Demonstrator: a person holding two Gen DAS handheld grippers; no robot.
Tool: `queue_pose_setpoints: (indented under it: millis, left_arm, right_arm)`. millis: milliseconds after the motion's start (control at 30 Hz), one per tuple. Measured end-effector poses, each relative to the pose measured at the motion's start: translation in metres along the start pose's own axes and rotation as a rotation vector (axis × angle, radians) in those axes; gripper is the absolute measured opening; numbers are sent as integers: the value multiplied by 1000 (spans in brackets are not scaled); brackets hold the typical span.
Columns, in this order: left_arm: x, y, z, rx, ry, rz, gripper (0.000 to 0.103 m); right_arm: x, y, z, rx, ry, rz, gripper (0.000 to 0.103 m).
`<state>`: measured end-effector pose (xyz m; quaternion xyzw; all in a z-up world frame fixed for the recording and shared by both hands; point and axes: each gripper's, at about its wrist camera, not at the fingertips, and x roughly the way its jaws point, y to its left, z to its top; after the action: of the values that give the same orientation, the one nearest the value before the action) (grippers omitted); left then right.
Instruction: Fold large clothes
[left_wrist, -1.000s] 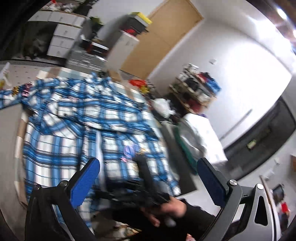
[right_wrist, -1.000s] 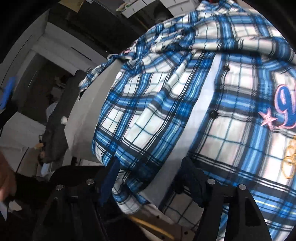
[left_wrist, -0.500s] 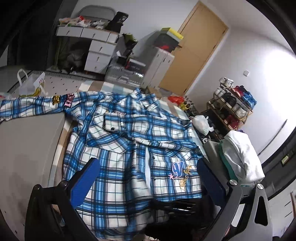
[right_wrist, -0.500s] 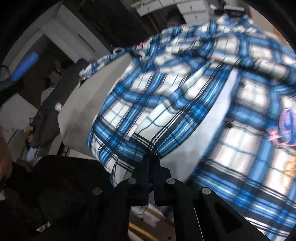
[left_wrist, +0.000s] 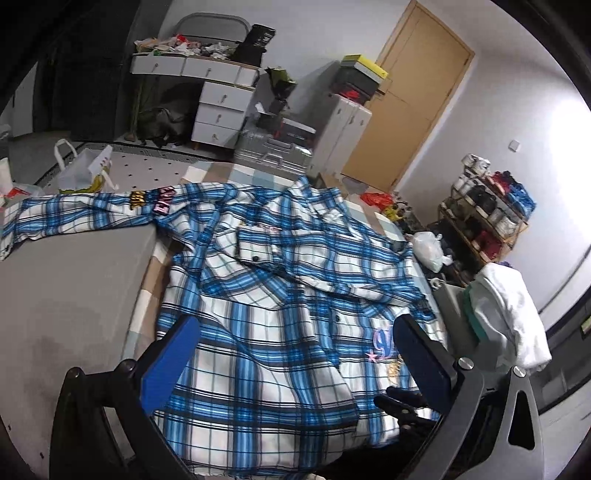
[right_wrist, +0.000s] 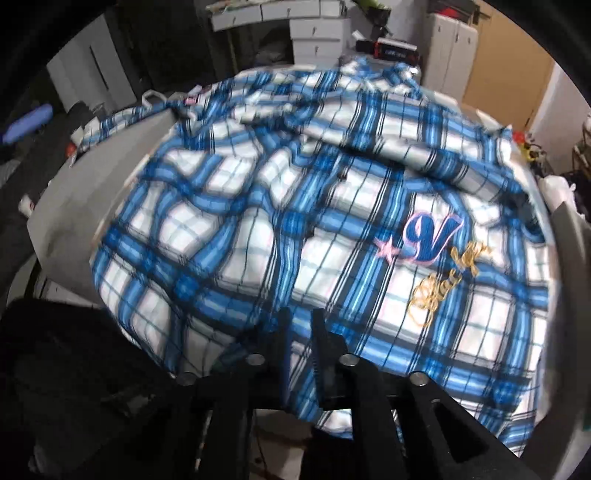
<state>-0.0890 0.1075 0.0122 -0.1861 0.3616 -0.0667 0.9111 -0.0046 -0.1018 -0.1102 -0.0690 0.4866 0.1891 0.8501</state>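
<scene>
A blue and white plaid shirt (left_wrist: 280, 295) lies front up and spread on the bed, with one sleeve (left_wrist: 74, 210) stretched out to the left over a grey board (left_wrist: 66, 288). My left gripper (left_wrist: 291, 354) hangs open just above the shirt's lower half with nothing between its blue pads. My right gripper (right_wrist: 300, 325) pinches the shirt (right_wrist: 258, 206) at its near hem. Its narrow jaws are opening slightly with the cloth still between them. Its black fingers (left_wrist: 400, 400) also show at the hem in the left wrist view.
White drawers (left_wrist: 221, 107), a silver suitcase (left_wrist: 273, 155) and a wooden door (left_wrist: 413, 103) stand beyond the bed. A shoe rack (left_wrist: 487, 206) and a pile of white cloth (left_wrist: 506, 314) are on the right. A white bag (left_wrist: 81, 170) sits at the far left.
My right gripper closed on the shirt's near hem and lifted it. My left gripper tilted down over the shirt, then kept still and open.
</scene>
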Motion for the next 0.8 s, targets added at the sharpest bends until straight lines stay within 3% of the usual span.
queue_pose_setpoints:
  millis: [67,100,167,333,433,533,600,667,700,733,800]
  left_arm:
    - [0,3,2,-10,-15,34,102]
    - [-1,4,3,-9,-29,67,102]
    - [-2,8,4,-9,-56,140,102]
    - [1,31,11,-69,-104,274,102]
    - [7,50,19,-89,-134,368,102]
    - [13,74,33,-105,-140,462,102]
    - [13,97,47,-129,-123,459,102]
    - [7,125,60,-165,-121,475,102]
    - [1,146,67,-213,-117,488,102]
    - [-5,165,72,-270,-115,494,102]
    - [-20,212,75,-396,-132,532,102]
  right_arm:
    - [-7,4,16,1,-43,147,34]
    - [-6,8,23,-10,-47,215,46]
    - [4,16,37,-39,-35,277,49]
    - [48,28,68,-70,2,290,49]
    - [64,11,75,-11,-98,324,49]
    - [61,-6,64,20,-203,284,51]
    - [49,-8,63,-50,-223,251,51]
    - [24,-14,54,-88,-355,186,68]
    - [16,-17,52,-81,-393,163,88]
    - [9,-18,50,-76,-419,164,96]
    - [-2,-19,49,-84,-457,204,96]
